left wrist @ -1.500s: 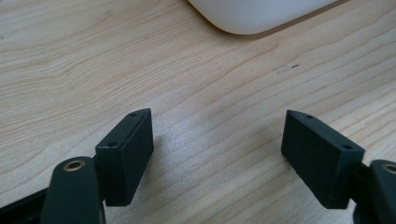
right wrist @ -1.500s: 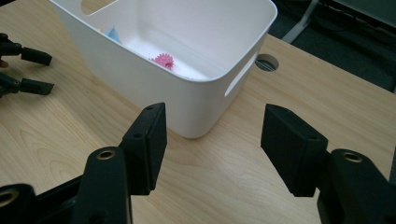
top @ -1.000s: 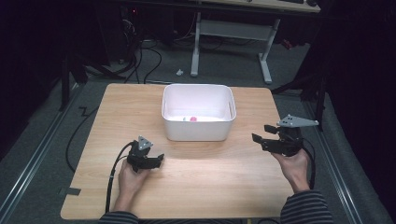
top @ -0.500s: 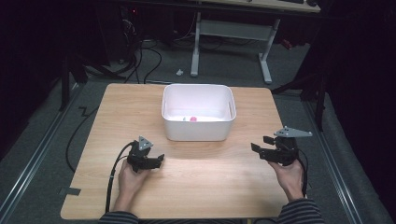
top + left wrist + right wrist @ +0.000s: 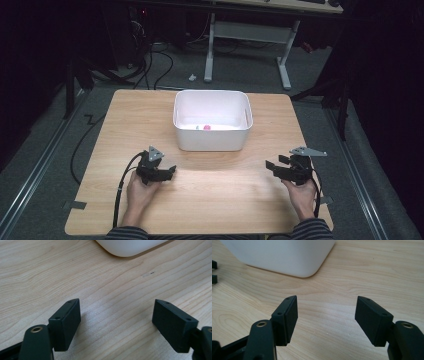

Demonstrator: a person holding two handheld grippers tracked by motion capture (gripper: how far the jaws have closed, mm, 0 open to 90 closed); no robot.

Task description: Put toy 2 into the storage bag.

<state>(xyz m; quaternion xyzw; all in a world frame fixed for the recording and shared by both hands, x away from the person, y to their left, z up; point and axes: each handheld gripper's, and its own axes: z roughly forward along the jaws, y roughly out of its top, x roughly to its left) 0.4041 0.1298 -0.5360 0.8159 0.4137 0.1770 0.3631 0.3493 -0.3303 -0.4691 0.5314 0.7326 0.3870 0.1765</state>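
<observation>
Down at the fingertips, the right gripper (image 5: 326, 320) is showing its two black block-shaped fingers (image 5: 287, 320) standing apart with bare wood between them and nothing gripped; they have just been opening a little. The left gripper (image 5: 116, 325) is likewise holding its black fingers (image 5: 65, 323) wide apart over bare wood, gripping nothing.

Seen from the high view, the left gripper (image 5: 170, 171) is resting low over the near left part of the light wooden tabletop (image 5: 225, 200), with the person's left hand (image 5: 139, 192) wrapping its body and a black cable trailing back toward the near edge. The right gripper (image 5: 272, 168) is sitting near the right edge, gripped by the person's right hand (image 5: 301, 196), its grey three-cornered plate lying on top. Both sets of fingers are pointing inward across the tabletop, well apart from each other.

Farther out, the white rectangular plastic bin (image 5: 212, 142) is standing upright in the middle of the tabletop, beyond both grippers and between them. Its rounded lower corner is showing at the top of the left gripper view (image 5: 130, 247) and of the right gripper view (image 5: 287, 257). Inside it, a small pink object (image 5: 206, 128) is lying on the bottom near the front wall; what it is, I cannot tell.
</observation>
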